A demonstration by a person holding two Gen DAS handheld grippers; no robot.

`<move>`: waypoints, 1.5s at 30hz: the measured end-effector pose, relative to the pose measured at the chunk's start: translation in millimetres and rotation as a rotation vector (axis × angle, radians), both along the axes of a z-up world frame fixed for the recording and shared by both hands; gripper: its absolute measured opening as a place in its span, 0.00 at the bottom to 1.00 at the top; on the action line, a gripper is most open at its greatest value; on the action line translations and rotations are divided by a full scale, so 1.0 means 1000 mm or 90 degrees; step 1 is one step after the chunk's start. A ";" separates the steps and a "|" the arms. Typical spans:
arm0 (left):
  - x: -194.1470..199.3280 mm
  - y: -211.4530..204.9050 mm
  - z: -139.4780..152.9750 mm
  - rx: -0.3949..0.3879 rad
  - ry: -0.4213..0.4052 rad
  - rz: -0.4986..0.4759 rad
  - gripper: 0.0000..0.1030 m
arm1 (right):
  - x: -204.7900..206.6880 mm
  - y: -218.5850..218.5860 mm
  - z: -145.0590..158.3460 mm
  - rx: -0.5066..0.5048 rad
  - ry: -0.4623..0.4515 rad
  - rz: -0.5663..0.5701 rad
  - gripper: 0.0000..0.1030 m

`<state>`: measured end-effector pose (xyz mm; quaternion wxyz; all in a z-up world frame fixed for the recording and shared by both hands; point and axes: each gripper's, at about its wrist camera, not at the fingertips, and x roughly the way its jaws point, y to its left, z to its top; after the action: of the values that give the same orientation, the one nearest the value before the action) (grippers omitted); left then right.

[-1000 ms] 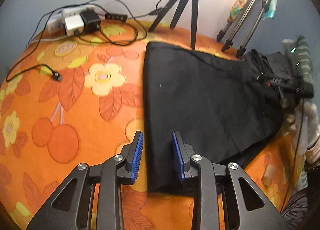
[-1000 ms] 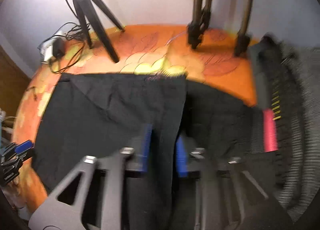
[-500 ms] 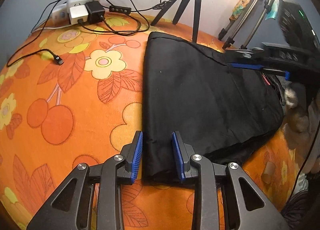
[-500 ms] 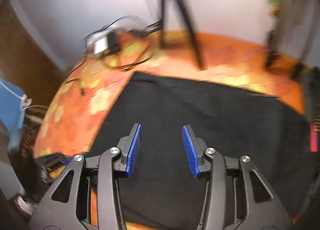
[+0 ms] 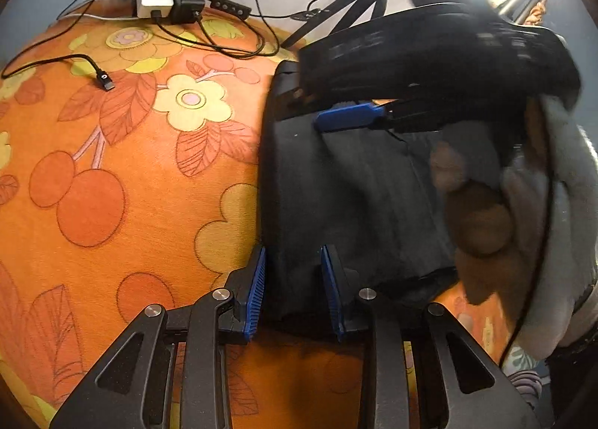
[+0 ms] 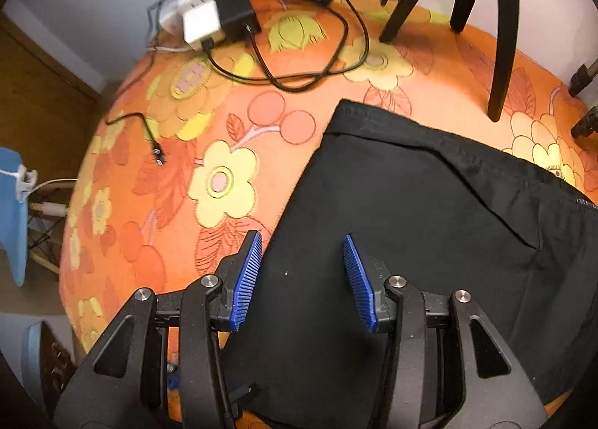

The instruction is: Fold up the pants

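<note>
Two grippers hover over black pants point(image 6: 411, 223) on an orange floral cloth point(image 5: 112, 186): left gripper point(image 5: 293, 289) narrowly parted, empty; right gripper point(image 6: 302, 279) spread wide, empty.

Orange floral tabletop point(image 6: 239, 130) left of the black pants point(image 6: 411, 227) is open, bare cloth. Far edge blocked by power adapters point(image 6: 220, 18), looped cables point(image 6: 299, 74) and tripod legs point(image 6: 501, 40).

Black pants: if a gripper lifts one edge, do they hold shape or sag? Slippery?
The black pants probably sag: they lie flat in soft layers with creases on the orange floral cloth. Likely light, since the fabric looks thin. The matte weave suggests the left gripper, open at their corner, won't slip much.
</note>
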<state>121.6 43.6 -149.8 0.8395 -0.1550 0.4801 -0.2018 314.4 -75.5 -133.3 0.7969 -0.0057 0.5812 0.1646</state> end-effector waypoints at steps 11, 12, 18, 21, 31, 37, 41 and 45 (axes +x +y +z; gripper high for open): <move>-0.004 -0.013 0.009 0.008 -0.028 -0.013 0.25 | 0.002 0.037 -0.017 -0.115 0.007 0.027 0.62; -0.003 -0.014 0.010 0.010 -0.029 -0.012 0.25 | 0.000 0.038 -0.018 -0.124 0.003 0.034 0.59; -0.003 -0.022 0.012 0.037 -0.033 0.000 0.29 | -0.005 0.028 -0.013 -0.112 -0.007 0.039 0.17; 0.000 -0.028 0.010 0.060 -0.024 0.003 0.36 | -0.007 0.020 -0.010 -0.081 -0.007 0.030 0.10; 0.001 -0.036 0.015 0.057 -0.057 0.010 0.14 | -0.009 -0.010 0.012 0.021 -0.017 0.004 0.06; -0.004 -0.049 0.036 0.024 -0.102 -0.017 0.09 | -0.012 -0.030 0.031 0.079 -0.040 -0.014 0.05; -0.013 -0.066 0.053 0.006 -0.128 -0.037 0.09 | -0.020 -0.056 0.054 0.100 -0.069 -0.028 0.05; -0.017 -0.088 0.066 0.000 -0.145 -0.059 0.08 | -0.026 -0.088 0.070 0.113 -0.089 -0.049 0.05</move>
<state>104.8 -44.4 -84.0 0.8784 -0.1089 0.3881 -0.2568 288.0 -163.7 -62.9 0.8387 0.0760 0.5070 0.1840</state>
